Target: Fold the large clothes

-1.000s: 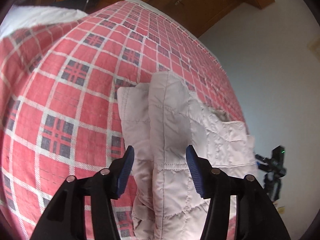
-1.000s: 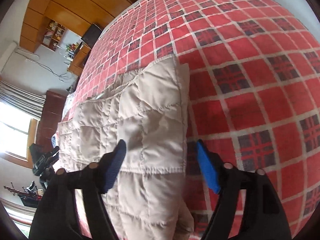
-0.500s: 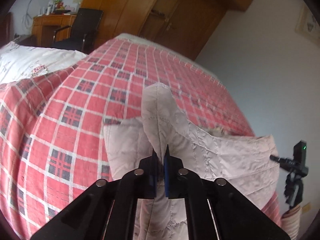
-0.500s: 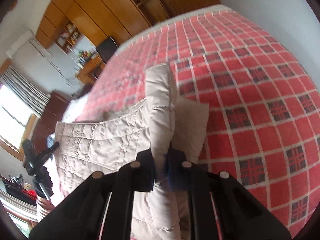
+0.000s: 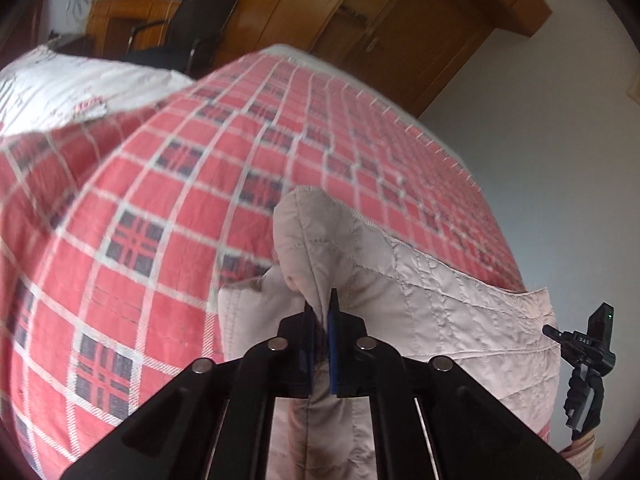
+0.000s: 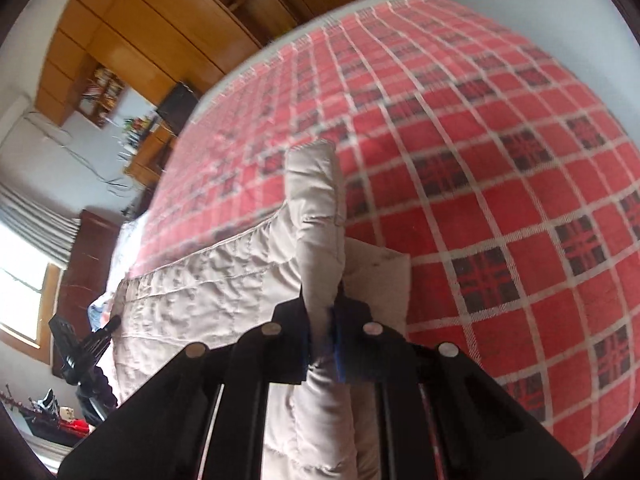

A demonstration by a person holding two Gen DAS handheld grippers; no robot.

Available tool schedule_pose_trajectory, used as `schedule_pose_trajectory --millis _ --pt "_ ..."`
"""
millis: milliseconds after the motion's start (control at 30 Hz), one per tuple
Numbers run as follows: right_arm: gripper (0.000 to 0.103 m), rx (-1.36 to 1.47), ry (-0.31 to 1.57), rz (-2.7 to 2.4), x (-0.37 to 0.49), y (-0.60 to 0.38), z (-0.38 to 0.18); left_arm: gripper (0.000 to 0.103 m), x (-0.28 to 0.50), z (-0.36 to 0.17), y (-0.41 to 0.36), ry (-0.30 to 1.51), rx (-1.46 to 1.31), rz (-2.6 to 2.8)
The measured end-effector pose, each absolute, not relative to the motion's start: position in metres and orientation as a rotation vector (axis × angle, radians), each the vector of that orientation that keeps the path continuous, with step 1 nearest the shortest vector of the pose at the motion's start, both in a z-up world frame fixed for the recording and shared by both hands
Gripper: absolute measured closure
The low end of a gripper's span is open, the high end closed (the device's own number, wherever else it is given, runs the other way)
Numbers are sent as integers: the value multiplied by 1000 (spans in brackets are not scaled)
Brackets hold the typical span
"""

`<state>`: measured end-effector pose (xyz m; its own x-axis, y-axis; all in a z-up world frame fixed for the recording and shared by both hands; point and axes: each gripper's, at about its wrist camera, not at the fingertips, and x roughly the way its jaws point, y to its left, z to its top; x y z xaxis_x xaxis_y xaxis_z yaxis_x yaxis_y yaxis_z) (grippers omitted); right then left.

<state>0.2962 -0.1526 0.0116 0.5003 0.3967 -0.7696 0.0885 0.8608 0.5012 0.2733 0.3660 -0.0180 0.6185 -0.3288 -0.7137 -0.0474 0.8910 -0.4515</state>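
Observation:
A pale beige quilted jacket (image 5: pixel 460 320) lies on a bed with a red plaid cover (image 5: pixel 160 208). My left gripper (image 5: pixel 322 312) is shut on a pinched-up fold at one end of the jacket, and the cloth stands up above the blue pads. In the right wrist view my right gripper (image 6: pixel 322 312) is shut on a raised fold of the same quilted jacket (image 6: pixel 200 292) at its other end. Between the two grips the jacket's edge hangs lifted off the plaid cover (image 6: pixel 500 200). The other gripper (image 5: pixel 588 360) shows at the right edge of the left wrist view.
Wooden wardrobes (image 5: pixel 360 24) stand behind the bed, with a desk and black chair (image 5: pixel 192 28) to the left. A white embroidered quilt (image 5: pixel 72 88) lies at the bed's left side. A window (image 6: pixel 20 292) and dark cabinet (image 6: pixel 88 264) are at the left.
Both grippers went from open over the flat jacket to shut on pinched folds. They have since lifted, drawing the jacket's edge up off the bed.

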Motion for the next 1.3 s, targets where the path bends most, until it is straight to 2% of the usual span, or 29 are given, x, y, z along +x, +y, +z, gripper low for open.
schedule_pose_trajectory --millis 267,400,567,733,933,967,1033,1067,1167,1300 --pt "91 523 1085 187 304 -151 -17 95 271 -44 376 940 -510 -181" --pt "75 486 1054 188 288 -155 0 85 260 -32 387 951 -562 -175" --pt "70 453 1021 254 246 -166 19 67 214 -11 401 934 -561 -193" --pt "62 458 1011 343 191 -171 18 61 161 -6 389 948 -537 -265" --pt "62 419 1026 406 151 -156 4 58 128 -16 360 974 -481 -288" --pt "62 391 1032 396 147 -151 1 59 126 -17 355 974 -449 -266" --pt "72 339 1043 368 142 -142 -3 64 125 -22 349 980 -416 -239" --pt "78 322 1045 352 139 -140 -4 77 125 -24 348 983 -416 -230" --pt "88 328 1030 355 134 -141 2 93 126 -22 350 977 -428 -228" --pt "91 362 1034 372 129 -148 7 96 123 -12 354 964 -429 -261"
